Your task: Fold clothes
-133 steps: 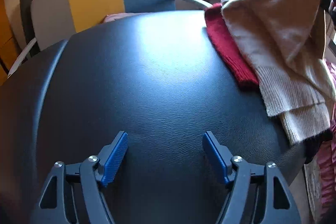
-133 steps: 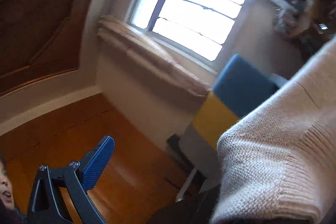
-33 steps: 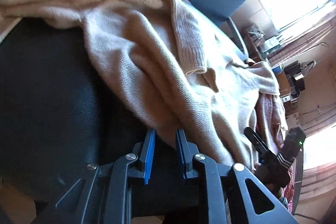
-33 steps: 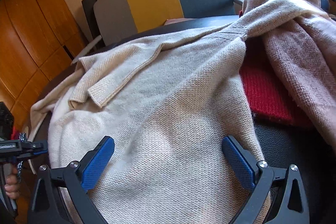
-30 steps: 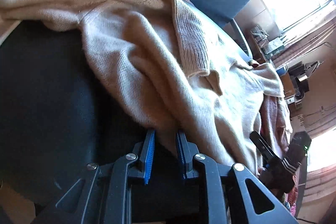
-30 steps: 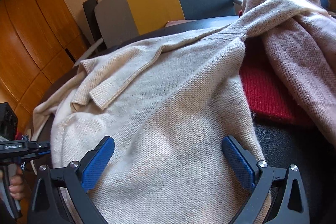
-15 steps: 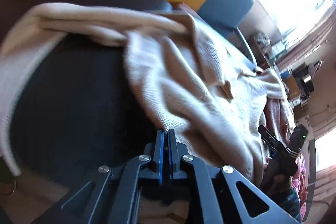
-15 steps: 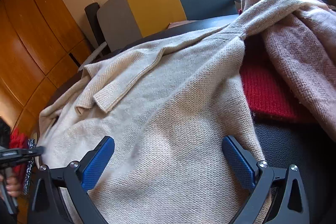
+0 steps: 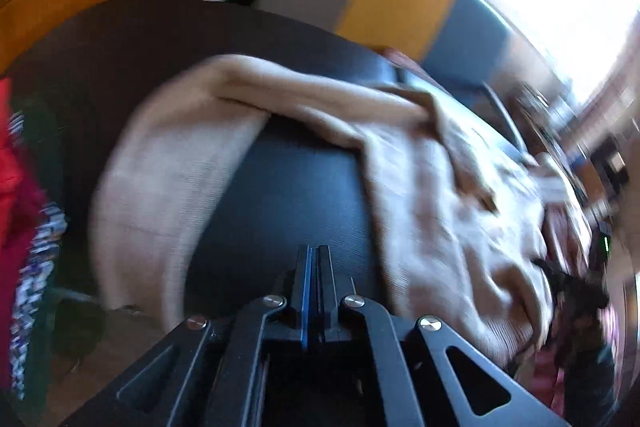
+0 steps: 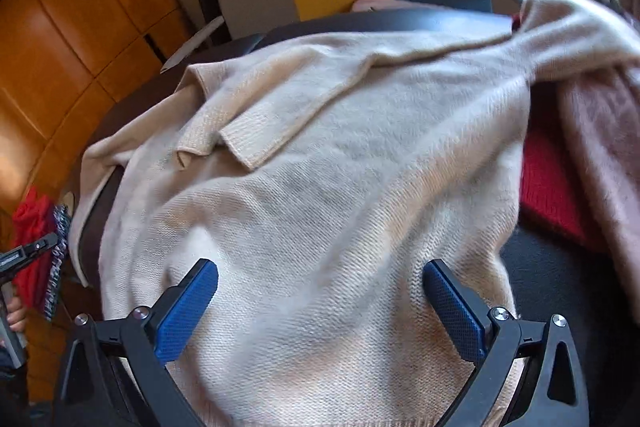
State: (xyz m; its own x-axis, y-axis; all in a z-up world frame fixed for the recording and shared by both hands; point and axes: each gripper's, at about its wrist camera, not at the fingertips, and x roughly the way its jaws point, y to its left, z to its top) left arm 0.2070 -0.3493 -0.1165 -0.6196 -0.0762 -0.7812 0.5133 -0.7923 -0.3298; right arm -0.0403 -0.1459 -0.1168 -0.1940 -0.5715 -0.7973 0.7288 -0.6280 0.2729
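Black desk [image 9: 288, 187] under a cream sweater [image 10: 340, 187]; left gripper [image 9: 313, 259] pinched empty, regrasp the hem; right gripper [image 10: 320, 291] wide above.

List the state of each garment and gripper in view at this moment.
Cream sweater: spread out and rumpled on the black table, not folded.
Red knit: lying partly under the cream sweater.
Pink knit: heaped at the table's right.
Left gripper: shut, nothing visible between its pads.
Right gripper: open over the sweater.
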